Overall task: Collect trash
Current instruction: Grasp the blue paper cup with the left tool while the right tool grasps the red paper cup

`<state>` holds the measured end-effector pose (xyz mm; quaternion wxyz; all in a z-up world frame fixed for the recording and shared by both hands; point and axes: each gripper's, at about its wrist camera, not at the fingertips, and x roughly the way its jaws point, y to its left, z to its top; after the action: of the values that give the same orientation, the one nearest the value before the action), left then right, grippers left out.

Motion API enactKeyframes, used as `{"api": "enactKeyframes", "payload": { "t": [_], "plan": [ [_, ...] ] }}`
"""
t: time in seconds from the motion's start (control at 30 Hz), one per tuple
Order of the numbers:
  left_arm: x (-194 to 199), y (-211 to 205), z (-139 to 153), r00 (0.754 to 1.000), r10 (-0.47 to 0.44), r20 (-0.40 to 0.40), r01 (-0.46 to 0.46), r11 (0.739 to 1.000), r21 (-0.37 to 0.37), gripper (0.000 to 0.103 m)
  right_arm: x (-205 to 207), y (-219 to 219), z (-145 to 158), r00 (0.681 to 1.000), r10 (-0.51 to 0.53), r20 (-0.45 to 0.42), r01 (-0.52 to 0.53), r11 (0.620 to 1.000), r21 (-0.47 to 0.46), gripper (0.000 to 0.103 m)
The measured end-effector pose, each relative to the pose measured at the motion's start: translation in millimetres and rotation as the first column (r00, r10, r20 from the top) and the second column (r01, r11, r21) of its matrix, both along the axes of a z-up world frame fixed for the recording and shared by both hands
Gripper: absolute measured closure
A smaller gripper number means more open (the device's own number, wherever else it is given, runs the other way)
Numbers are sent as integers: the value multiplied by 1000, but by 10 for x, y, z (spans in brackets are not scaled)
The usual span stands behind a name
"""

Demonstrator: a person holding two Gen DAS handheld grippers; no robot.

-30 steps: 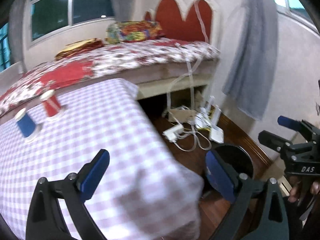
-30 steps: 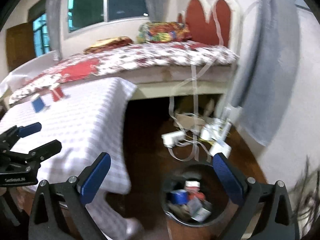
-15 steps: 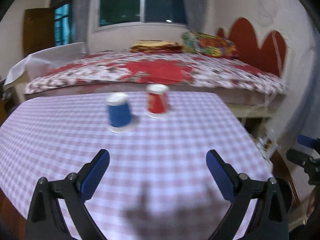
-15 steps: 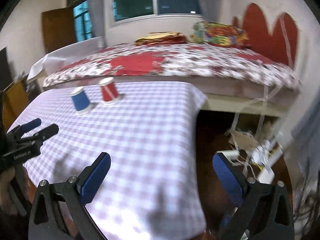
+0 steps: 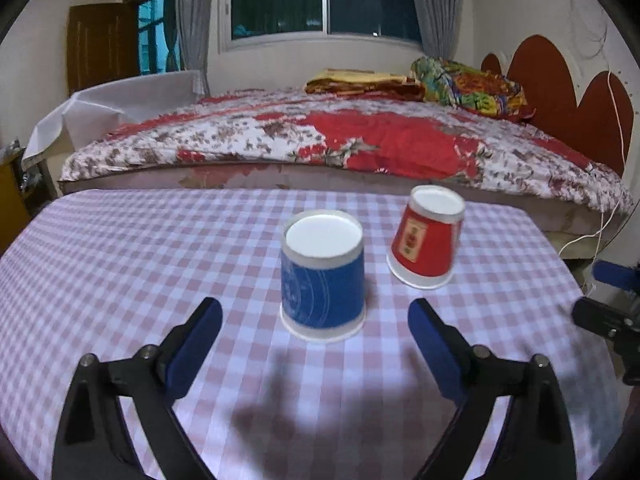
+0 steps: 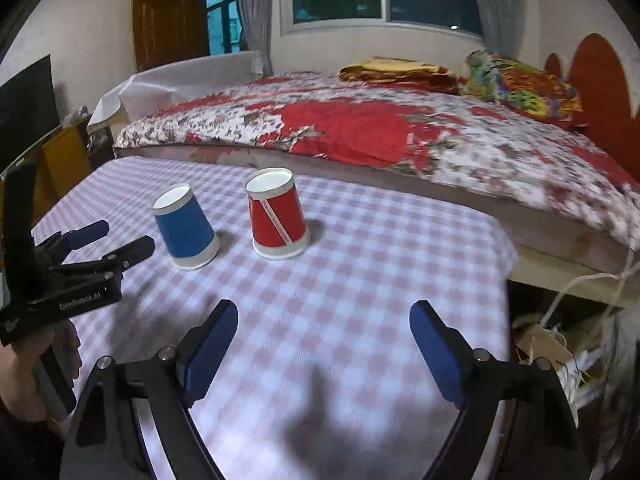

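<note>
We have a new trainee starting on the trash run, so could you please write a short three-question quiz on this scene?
1. True or false: the blue cup and the red cup stand upside down on the checked cloth.
2. Which cup lies straight ahead of the left gripper? A) red B) blue C) neither
3. Fill in: behind the table is a ____ with a floral cover.

Key
1. True.
2. B; it sits ahead of the open jaws, which have just been closing slightly, with nothing between the pads.
3. Bed.
</note>
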<state>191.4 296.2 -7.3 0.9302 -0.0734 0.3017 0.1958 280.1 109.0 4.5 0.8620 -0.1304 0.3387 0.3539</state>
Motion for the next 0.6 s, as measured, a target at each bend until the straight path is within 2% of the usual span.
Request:
{"api": "enactKeyframes", "payload": {
  "t": [0.2, 0.27, 0.33, 0.6],
  "plan": [
    [357, 97, -159, 997, -56, -53, 55, 998, -11, 12, 325, 383, -251, 998, 38, -47, -40, 999, -36, 21],
    [455, 202, -211, 996, -49, -78, 47, 999, -22, 23, 411, 481, -314, 998, 41, -58, -43, 998, -40, 21],
    [512, 325, -244, 995, -42, -92, 37, 998, -50, 27, 472, 558, -349, 996, 46, -70, -49, 998, -34, 21],
    [523, 718, -272, 995, -13, -100, 8, 998, -56, 29, 667, 1077, -461, 993, 64, -96, -66, 998, -18, 21]
  ]
}}
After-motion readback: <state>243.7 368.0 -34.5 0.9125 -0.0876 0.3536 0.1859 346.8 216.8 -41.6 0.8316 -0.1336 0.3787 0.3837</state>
